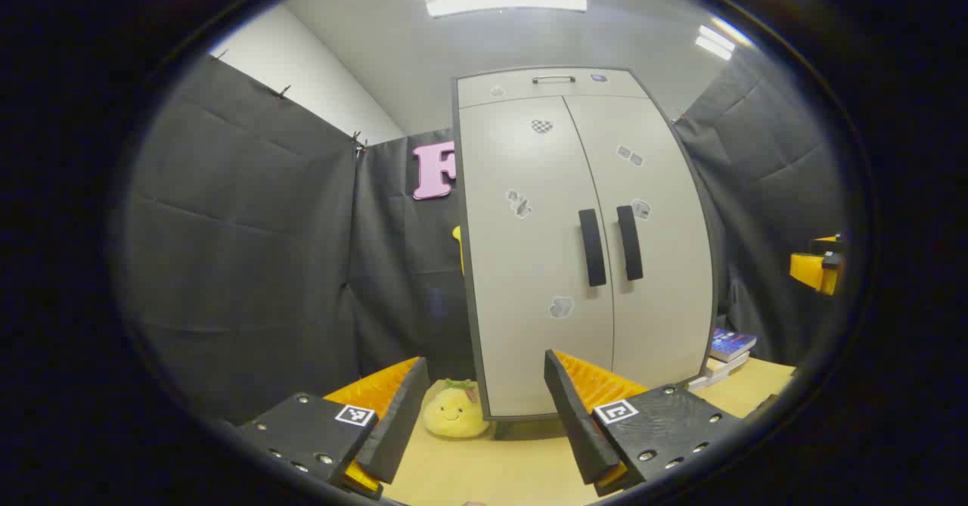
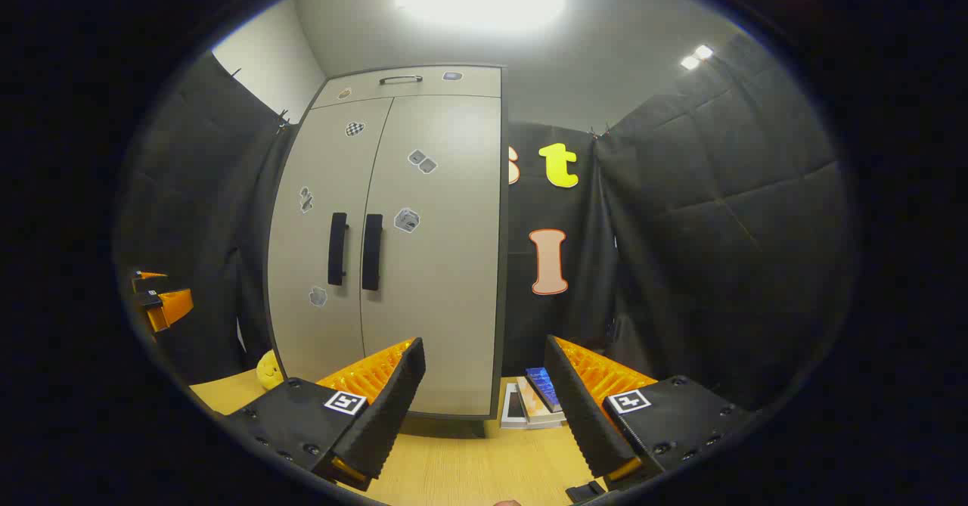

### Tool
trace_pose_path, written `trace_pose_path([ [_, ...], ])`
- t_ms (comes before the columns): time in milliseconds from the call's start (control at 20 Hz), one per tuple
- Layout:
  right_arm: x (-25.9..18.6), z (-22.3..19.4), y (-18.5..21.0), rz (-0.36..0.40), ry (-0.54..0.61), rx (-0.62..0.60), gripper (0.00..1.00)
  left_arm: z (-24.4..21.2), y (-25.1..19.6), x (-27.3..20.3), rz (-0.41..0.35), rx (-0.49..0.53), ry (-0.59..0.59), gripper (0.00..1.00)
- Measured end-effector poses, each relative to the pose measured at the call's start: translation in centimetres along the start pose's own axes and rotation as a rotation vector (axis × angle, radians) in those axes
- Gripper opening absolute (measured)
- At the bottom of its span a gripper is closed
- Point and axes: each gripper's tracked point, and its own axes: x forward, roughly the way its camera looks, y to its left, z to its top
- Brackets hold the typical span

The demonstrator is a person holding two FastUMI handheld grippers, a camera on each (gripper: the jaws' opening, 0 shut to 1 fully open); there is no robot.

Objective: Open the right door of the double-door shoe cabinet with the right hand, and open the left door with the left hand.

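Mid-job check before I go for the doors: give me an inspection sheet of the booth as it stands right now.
Surface: light wooden tabletop, bare in front of the cabinet.
Job's things: tall pale grey double-door shoe cabinet; both doors closed; two black vertical bar handles, left handle and right handle, side by side at the centre seam, untouched.
Clutter: yellow smiling plush toy at the cabinet's left foot; stack of books at its right foot.
Grippers: left claw open, apart from the cabinet; right claw open, apart from the cabinet.
Cables: nothing seen.
Surroundings: black cloth walls, white ceiling with lit panels.
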Motion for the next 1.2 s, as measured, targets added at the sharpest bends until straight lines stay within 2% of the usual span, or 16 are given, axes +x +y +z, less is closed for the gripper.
trace_pose_path([
  [50, 0.1, 0.1, -0.1, 0.001, -0.004, 0.001, 1.00, 0.1, 0.0, -0.1, 0.001, 0.000, -0.003, 0.89],
  [150, 0.1, 0.3, -0.1, 0.000, -0.008, 0.003, 1.00, 0.2, 0.2, -0.2, 0.003, 0.001, -0.006, 0.90],
  [200, 0.1, 0.3, -0.1, 0.001, -0.010, 0.005, 0.96, 0.2, 0.2, -0.2, 0.004, 0.000, -0.007, 0.89],
  [400, 0.2, 0.1, -0.1, -0.001, -0.004, 0.015, 0.96, 0.6, 0.3, -0.3, -0.001, -0.012, -0.021, 0.89],
  [450, 0.2, 0.2, -0.1, 0.000, -0.005, 0.015, 1.00, 0.7, 0.2, -0.3, -0.002, -0.010, -0.026, 0.89],
  [500, 0.2, 0.2, -0.1, 0.000, -0.006, 0.013, 0.96, 0.8, 0.3, -0.4, -0.004, -0.006, -0.029, 0.89],
  [550, 0.2, 0.2, 0.0, -0.001, -0.007, 0.010, 1.00, 0.8, 0.3, -0.4, -0.003, -0.003, -0.029, 0.89],
  [600, 0.2, 0.2, 0.1, -0.001, -0.006, 0.009, 0.96, 0.9, 0.3, -0.5, -0.003, -0.004, -0.031, 0.89],
  [650, 0.2, 0.2, 0.2, -0.002, -0.007, 0.012, 1.00, 0.9, 0.3, -0.5, -0.003, -0.008, -0.034, 0.89],
  [900, 0.9, 0.6, 1.1, 0.008, -0.012, 0.035, 0.96, 0.7, 0.5, -0.5, -0.002, -0.007, -0.028, 0.90],
  [1000, 1.6, 1.0, 2.0, 0.025, -0.019, 0.055, 1.00, 0.6, 0.6, -0.4, 0.005, -0.005, -0.027, 0.89],
  [1200, 4.6, 2.6, 4.1, 0.064, -0.027, 0.072, 0.96, -0.1, 1.5, -1.0, 0.025, 0.000, -0.012, 0.89],
])
